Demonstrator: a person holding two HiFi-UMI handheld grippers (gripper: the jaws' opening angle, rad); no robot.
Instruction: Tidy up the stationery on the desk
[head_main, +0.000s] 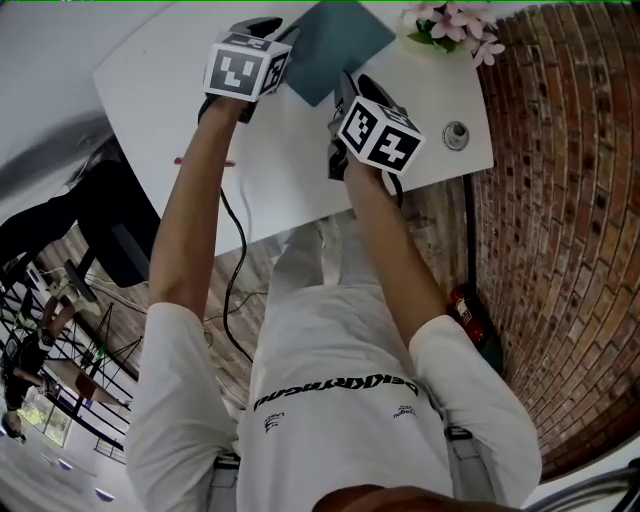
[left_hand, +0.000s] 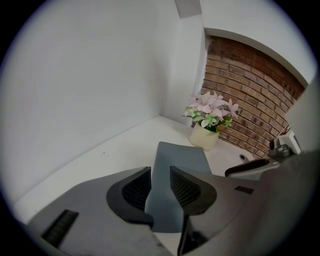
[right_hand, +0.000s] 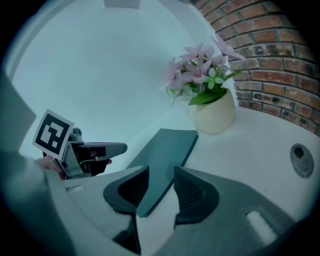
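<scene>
One notebook (right_hand: 166, 152), long axis toward flowerpot (right_hand: 215, 114)

Head view looks steeply down on the desk (head_main: 290, 170). Both gripper views sit close above it, sharing the book (left_hand: 182, 156) and flowers (left_hand: 210, 112).

A pot of pink flowers (right_hand: 212, 112) stands near a brick wall (head_main: 560, 200) and a round metal fitting (head_main: 456, 134).

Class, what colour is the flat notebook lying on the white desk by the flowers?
Dark teal; the notebook shows it best in the head view.
</scene>
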